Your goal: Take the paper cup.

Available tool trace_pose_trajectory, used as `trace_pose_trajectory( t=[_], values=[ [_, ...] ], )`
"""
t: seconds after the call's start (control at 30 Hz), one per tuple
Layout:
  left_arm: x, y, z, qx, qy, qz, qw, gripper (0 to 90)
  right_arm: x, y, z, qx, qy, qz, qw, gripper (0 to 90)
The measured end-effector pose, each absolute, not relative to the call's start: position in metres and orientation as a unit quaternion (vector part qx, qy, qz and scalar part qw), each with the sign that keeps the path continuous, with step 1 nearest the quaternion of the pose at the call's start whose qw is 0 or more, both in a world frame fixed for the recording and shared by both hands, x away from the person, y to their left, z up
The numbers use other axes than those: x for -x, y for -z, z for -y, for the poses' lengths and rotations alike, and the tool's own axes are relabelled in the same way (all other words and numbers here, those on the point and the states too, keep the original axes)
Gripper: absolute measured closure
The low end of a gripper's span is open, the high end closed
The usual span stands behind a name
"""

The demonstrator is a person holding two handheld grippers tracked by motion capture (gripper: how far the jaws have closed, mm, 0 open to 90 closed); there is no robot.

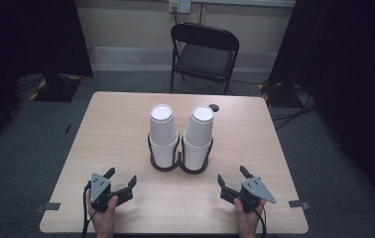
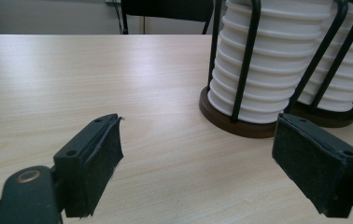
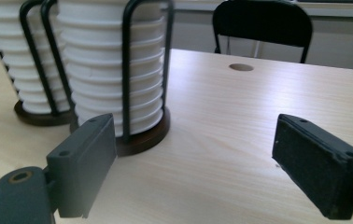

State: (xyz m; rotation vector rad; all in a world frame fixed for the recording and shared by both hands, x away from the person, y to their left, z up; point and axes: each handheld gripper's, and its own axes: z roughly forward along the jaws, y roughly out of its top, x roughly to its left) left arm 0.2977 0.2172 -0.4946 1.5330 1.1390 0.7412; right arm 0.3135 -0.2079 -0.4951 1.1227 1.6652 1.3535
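Grippers sat idle at the near edge of the table (image 1: 126,119) when I looked in. My left gripper (image 1: 121,181) rested on the near left of the cup holder (image 1: 178,166), well apart from it, jaws spread wide with nothing between them. My right gripper (image 1: 232,181) mirrored it on the near right, equally released and empty.

The holder was a twin wire rack on two dark round bases, standing at the middle of the table. Each ring carried a stack of white paper cups turned upside down: the left stack (image 1: 163,134) and the right stack (image 1: 198,136), both tall enough to rise clear above the wire loops. In the left gripper view the black uprights (image 2: 247,60) crossed the ribbed rims of the cups (image 2: 258,70).

I judged this to be the approach stage, no cup touched yet. The next move, as I read it, called for raising one gripper above the wires and closing gently on a top cup, since thin paper walls would crush under a hard squeeze.
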Motion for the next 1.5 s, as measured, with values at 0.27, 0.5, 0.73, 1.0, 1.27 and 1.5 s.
trace_pose_trajectory(
  t=[0.27,0.5,0.73,1.0,1.27,1.5],
  values=[
    [-0.296,0.493,-0.208,-0.663,-0.283,-0.461,0.518,16.0,-0.312,0.495,0.209,-0.439,-0.518,-0.644,0.353,14.1],
    [-0.292,0.490,-0.200,-0.670,-0.298,-0.442,0.517,16.4,-0.312,0.495,0.209,-0.435,-0.520,-0.649,0.345,14.1],
    [-0.288,0.483,-0.192,-0.667,-0.287,-0.430,0.537,16.3,-0.311,0.495,0.206,-0.428,-0.512,-0.657,0.352,16.0],
    [-0.292,0.470,-0.177,-0.669,-0.272,-0.412,0.555,17.2,-0.310,0.495,0.206,-0.433,-0.514,-0.652,0.351,19.0],
    [-0.293,0.457,-0.162,-0.691,-0.271,-0.379,0.553,18.7,-0.311,0.494,0.205,-0.440,-0.511,-0.653,0.343,19.6],
    [-0.298,0.448,-0.151,-0.700,-0.264,-0.362,0.556,18.6,-0.311,0.495,0.206,-0.439,-0.516,-0.652,0.341,14.9]
  ],
)
